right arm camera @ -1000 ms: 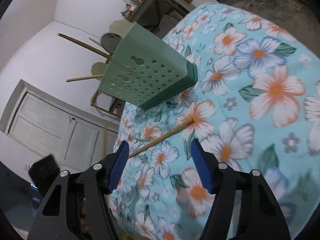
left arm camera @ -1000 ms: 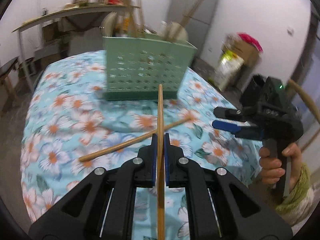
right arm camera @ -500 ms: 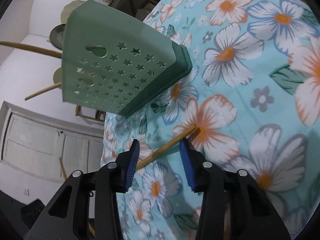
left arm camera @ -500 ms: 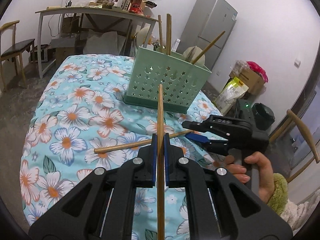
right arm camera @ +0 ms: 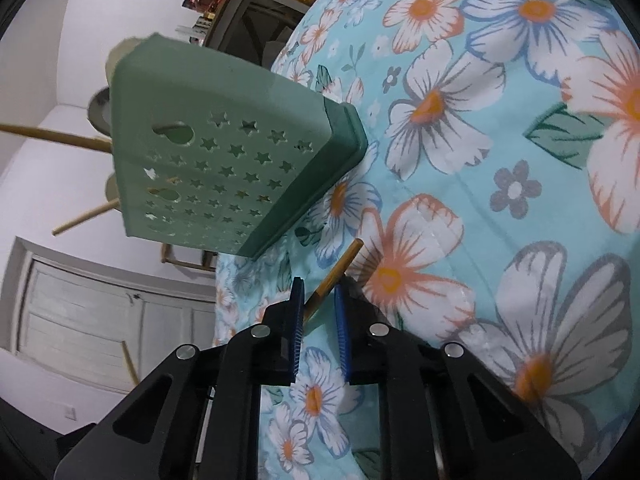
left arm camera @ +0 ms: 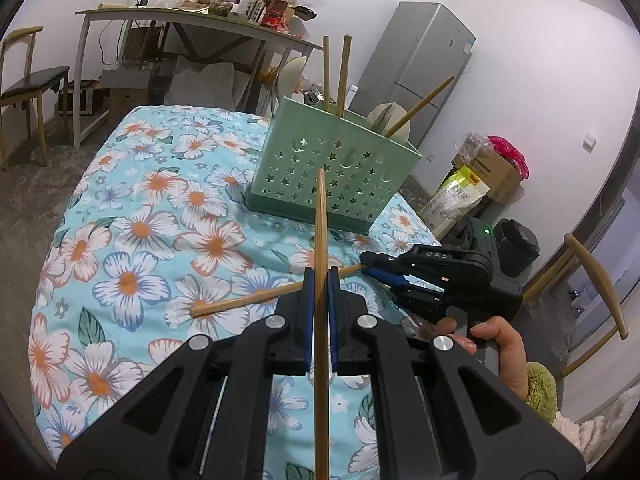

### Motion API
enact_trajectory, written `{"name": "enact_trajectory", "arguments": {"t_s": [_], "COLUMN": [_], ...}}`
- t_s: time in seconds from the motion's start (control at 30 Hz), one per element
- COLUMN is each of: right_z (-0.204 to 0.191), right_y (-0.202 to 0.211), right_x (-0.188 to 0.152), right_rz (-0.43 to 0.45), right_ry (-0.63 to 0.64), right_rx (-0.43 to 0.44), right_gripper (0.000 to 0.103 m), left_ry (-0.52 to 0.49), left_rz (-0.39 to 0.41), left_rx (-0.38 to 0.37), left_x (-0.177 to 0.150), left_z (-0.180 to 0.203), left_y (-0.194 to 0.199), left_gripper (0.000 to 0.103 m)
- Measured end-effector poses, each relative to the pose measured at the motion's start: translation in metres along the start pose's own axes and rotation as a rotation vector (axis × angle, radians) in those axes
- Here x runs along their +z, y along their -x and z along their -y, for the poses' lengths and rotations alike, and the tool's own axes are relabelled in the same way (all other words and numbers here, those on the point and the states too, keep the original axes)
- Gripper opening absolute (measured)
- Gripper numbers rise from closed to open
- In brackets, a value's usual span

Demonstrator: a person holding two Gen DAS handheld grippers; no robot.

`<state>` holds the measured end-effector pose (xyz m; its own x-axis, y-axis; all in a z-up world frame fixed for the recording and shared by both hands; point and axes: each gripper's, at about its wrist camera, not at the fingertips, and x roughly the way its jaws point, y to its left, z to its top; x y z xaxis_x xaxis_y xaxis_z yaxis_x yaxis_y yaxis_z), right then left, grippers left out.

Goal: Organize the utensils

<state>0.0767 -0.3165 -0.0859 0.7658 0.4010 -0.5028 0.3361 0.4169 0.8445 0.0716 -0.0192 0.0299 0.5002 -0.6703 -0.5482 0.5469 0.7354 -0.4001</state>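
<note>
My left gripper (left arm camera: 320,276) is shut on a wooden chopstick (left arm camera: 320,216), which points up toward the green star-punched utensil holder (left arm camera: 332,168). A second chopstick (left arm camera: 248,300) lies on the floral tablecloth, crossing under the held one. My right gripper (left arm camera: 366,264) has come in from the right at that chopstick's far end. In the right wrist view the lying chopstick (right arm camera: 340,268) runs slantwise between the blue pads (right arm camera: 298,312) of the right gripper (right arm camera: 318,292). Its jaws are closing, with a gap still showing beside the stick. The holder (right arm camera: 224,148) stands just beyond, with several utensils in it.
The flowered tablecloth (left arm camera: 132,240) drops off at the left and near edges. A hand (left arm camera: 500,344) holds the right gripper at the table's right side. Behind stand a cluttered desk (left arm camera: 192,16), a grey fridge (left arm camera: 416,68), wooden chairs (left arm camera: 592,276) and boxes (left arm camera: 492,164).
The right gripper has dropped toward the lying chopstick and its jaws have narrowed around the stick's end. The left gripper has kept its hold on its chopstick and shifted slightly.
</note>
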Motion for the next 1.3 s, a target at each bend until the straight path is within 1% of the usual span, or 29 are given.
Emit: {"name": "enact_trajectory", "arguments": {"t_s": [0.1,0.2,0.37,0.57,0.8,0.9,1.3], "right_z": [-0.001,-0.006,-0.022,-0.049,-0.065,-0.067,-0.068], "right_y": [0.007,0.017,0.046,0.079,0.104,0.112,0.118], "right_x": [0.001,0.003,0.010,0.009,0.004,0.001,0.001], "right_rz": [0.016,0.029,0.084,0.163,0.215,0.226,0.236], "right_ry": [0.009,0.038,0.130,0.248,0.347,0.366,0.371], "right_rx": [0.025,0.040,0.055,0.058,0.056,0.060,0.066], "right_gripper": [0.014,0.013,0.010,0.009,0.007,0.007,0.007], "left_ry": [0.002,0.005,0.003,-0.010,-0.020,-0.020,-0.026], "left_rz": [0.001,0.022,0.072,0.095,0.112,0.113,0.114], "left_rx": [0.002,0.005,-0.002,-0.012,-0.012,-0.011,-0.008], "left_x": [0.002,0.008,0.019,0.025,0.027,0.027,0.029], "left_z": [0.000,0.000,0.003,0.008,0.014,0.014,0.017], "left_y": [-0.001,0.001,0.007,0.010,0.015,0.015,0.017], "left_gripper": [0.005,0.005,0.005,0.005,0.005,0.005,0.005]}}
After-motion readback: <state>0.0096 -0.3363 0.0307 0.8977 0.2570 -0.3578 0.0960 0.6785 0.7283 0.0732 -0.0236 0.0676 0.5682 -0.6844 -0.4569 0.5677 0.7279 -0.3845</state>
